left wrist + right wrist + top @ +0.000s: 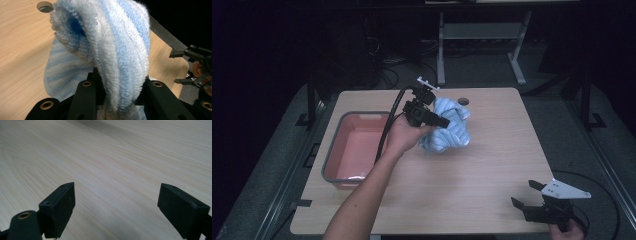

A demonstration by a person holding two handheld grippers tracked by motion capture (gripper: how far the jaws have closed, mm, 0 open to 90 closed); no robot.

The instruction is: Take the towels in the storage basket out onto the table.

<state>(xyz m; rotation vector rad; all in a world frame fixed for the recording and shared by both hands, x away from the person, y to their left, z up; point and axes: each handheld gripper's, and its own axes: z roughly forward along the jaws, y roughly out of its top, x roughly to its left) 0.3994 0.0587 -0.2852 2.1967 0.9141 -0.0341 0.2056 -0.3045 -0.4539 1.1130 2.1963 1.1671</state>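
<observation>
- On the floor beyond the dark edges, one wooden table (472, 185) is seen, and it is the largest thing in view; a single round hole (463, 101) is cut near its far edge.
- One red tub (343, 175) with a grey rim is set on the table's left part, just beside the left forearm.
- One light blue striped towel (451, 131) is counted, bunched up and held at the table's middle, toward the far edge and right of the tub.
- Two grippers are counted. The left gripper (117, 95) is raised by a hand whose forearm is stretched in from the bottom edge, with the jaws pointed rightward; its jaws are clamped on a thick fold of the towel.
- The right gripper (525, 195) is held low at the table's near right corner, well apart from the towel; its jaws are spread wide over bare wood, with nothing between them.
</observation>
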